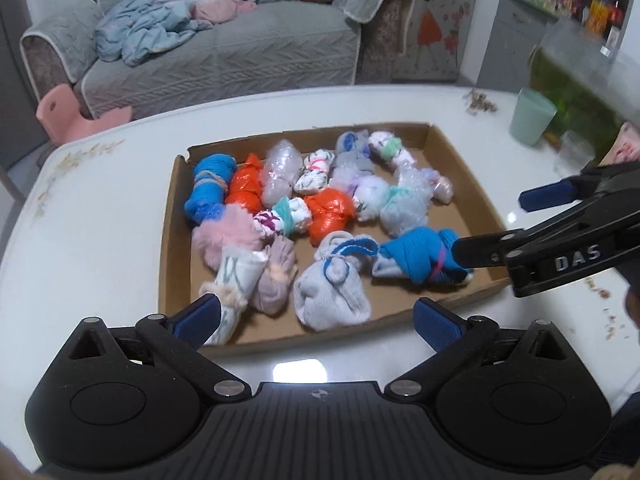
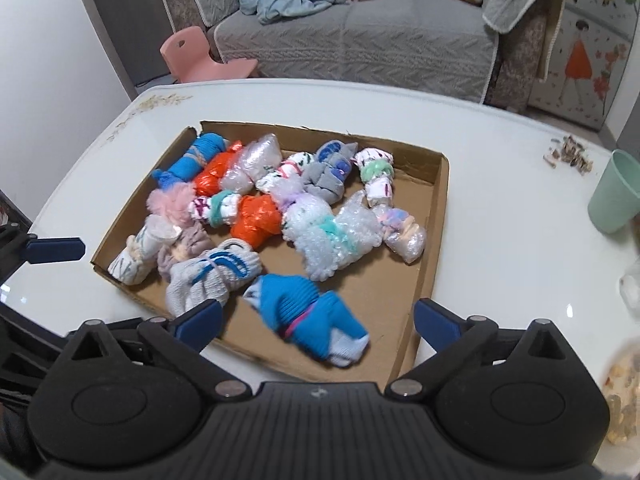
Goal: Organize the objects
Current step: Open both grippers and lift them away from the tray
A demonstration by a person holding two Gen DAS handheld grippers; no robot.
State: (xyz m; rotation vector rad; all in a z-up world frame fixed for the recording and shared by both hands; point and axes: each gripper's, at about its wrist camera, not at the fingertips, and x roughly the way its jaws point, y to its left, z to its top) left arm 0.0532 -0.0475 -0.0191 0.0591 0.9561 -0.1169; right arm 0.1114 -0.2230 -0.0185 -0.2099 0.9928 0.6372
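A shallow cardboard tray (image 1: 168,240) (image 2: 436,208) lies on the white table, holding several rolled and tied bundles of socks, plastic bags and bubble wrap. A blue sock bundle with a pink band (image 1: 420,258) (image 2: 308,312) lies in the near right corner of the tray, with a grey sock bundle (image 1: 332,292) (image 2: 212,276) beside it. My left gripper (image 1: 318,312) hangs open above the near edge of the tray with nothing in it. My right gripper (image 2: 318,314) (image 1: 500,224) is open over the blue bundle, its pads apart from it. One blue left finger (image 2: 56,250) shows at the left edge.
A mint green cup (image 1: 532,116) (image 2: 614,192) and a clear glass (image 1: 572,152) stand on the table's right side, with a glass tank (image 1: 576,80) behind them. Crumbs (image 2: 568,158) lie near the cup. Beyond the table are a grey sofa (image 2: 360,36) and a pink chair (image 2: 200,56).
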